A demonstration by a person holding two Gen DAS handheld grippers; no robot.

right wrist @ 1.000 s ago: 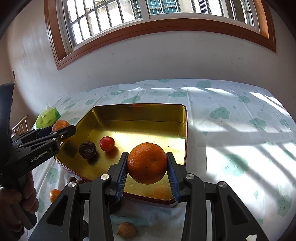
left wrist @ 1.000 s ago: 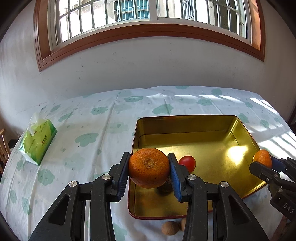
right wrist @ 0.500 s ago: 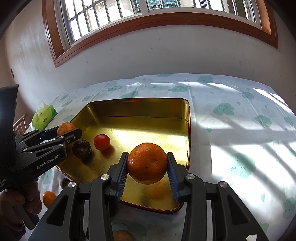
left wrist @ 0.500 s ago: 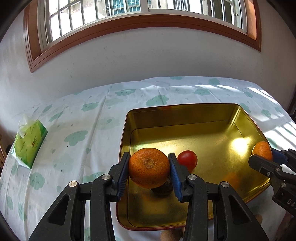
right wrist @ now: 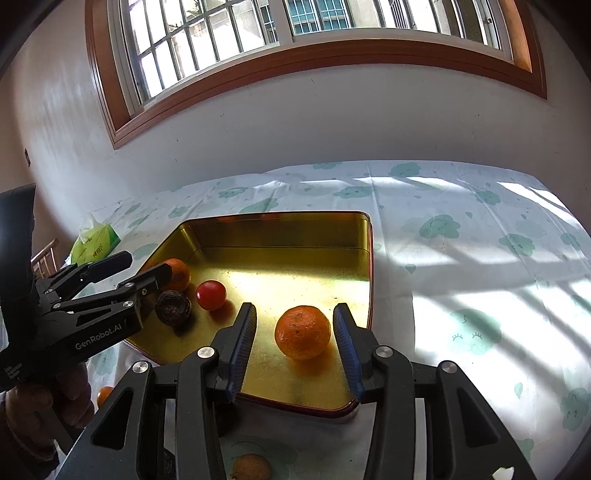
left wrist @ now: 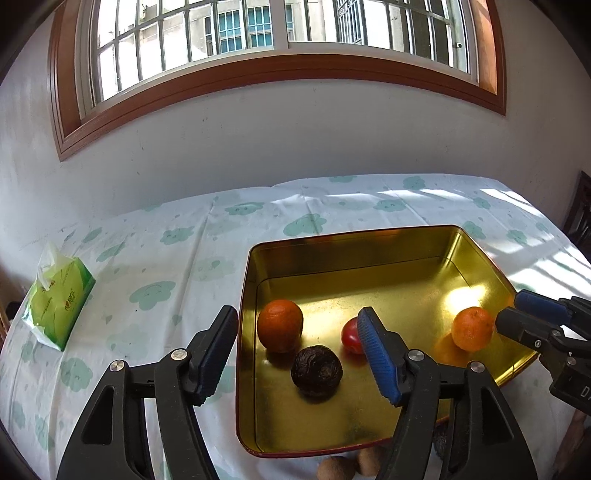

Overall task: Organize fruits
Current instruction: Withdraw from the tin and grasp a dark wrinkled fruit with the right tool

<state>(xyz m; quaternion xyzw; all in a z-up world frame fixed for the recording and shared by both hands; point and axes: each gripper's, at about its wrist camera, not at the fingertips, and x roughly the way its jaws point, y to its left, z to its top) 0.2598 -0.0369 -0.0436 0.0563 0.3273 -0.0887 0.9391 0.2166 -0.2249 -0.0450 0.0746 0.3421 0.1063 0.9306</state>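
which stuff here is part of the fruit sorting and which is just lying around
Part of the job:
- gold tin
- two oranges, tomato and dark wrinkled fruit in it
- brown fruits and small orange still on the cloth

Just lying about:
- green tissue pack

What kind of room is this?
Probably a room in a home: a barred window, a table under a cloud-print cloth, a tissue pack and fruit in a gold tin.
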